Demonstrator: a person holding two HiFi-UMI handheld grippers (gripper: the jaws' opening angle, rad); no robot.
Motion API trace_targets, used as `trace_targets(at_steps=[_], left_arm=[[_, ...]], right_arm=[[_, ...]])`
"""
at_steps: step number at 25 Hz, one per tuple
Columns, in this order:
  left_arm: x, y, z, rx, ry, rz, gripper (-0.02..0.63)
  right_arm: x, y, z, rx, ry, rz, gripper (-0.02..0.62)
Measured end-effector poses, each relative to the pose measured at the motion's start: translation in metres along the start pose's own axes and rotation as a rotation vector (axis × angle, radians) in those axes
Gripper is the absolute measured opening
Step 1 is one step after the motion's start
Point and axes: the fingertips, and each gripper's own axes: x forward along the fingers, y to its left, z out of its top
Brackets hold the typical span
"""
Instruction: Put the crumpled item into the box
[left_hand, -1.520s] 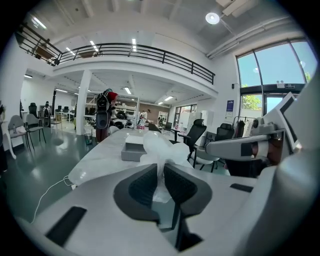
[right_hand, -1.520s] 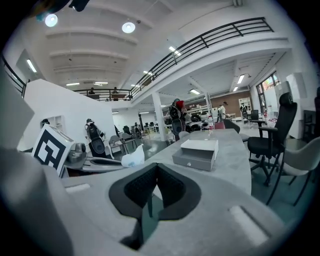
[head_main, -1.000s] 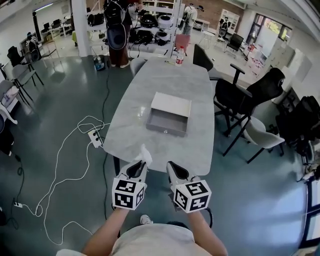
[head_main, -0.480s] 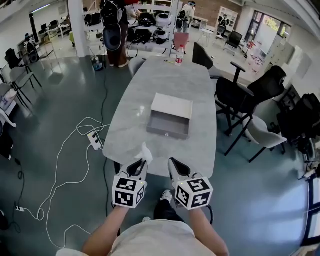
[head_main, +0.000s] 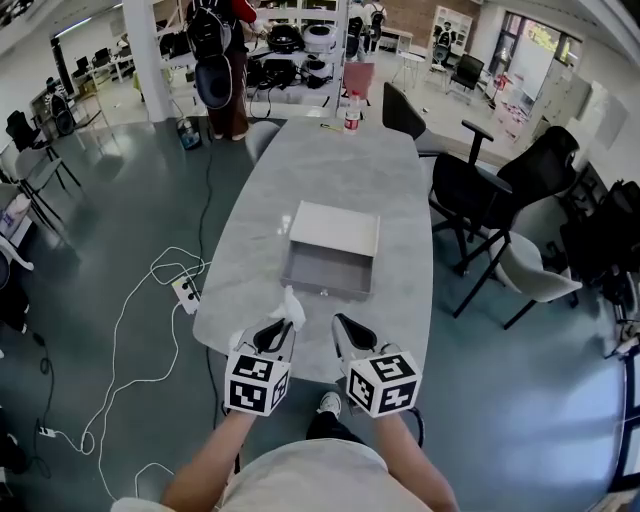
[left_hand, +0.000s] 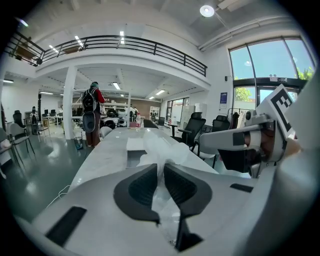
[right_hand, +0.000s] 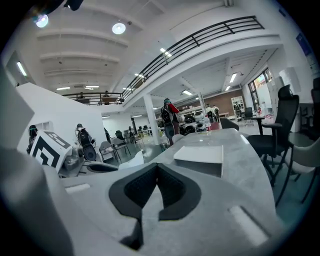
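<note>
You are clamping the crumpled item (head_main: 291, 306) in the left tongs (head_main: 283, 328); right tongs (head_main: 343, 327) closed, empty. The box (head_main: 326, 284) is awaiting it.

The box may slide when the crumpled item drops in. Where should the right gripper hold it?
Probably the near wall of the box, from above: a thin upright edge facing the right gripper; the white lid covers the far half.

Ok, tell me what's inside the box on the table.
The open grey part of the box shows nothing inside. Its far part lies under the white cover, so that is unseen.
</note>
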Motion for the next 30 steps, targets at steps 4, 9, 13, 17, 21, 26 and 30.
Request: trace_targets(at_steps=[4,9,13,17,21,26,30], left_arm=[[0.033,-0.004,0.014,0.031,0.034,-0.006,0.043],[0.067,-0.004,0.026,0.065,0.083,-0.003,0.043],[0.095,-0.01,0.033,0.094,0.112,-0.004,0.043],[0.117,-0.013,0.036,0.134,0.148,-0.011,0.043],[0.134,-0.012,0.032,0.188,0.194,-0.034,0.043],[0.155,-0.013,0.031,0.284,0.249,-0.072,0.043],[0.171,-0.005,0.031,0.365,0.28,-0.121,0.043]], right_arm=[[0.013,-0.032,0.013,0.012,0.005,0.004,0.005],[0.029,-0.063,0.028,0.018,0.009,0.021,0.005],[0.039,-0.09,0.034,0.033,0.011,0.033,0.005],[0.047,-0.11,0.038,0.046,0.015,0.044,0.005],[0.054,-0.122,0.035,0.06,0.018,0.043,0.005],[0.057,-0.138,0.033,0.079,0.015,0.019,0.005],[0.064,-0.144,0.032,0.088,0.015,-0.022,0.005]])
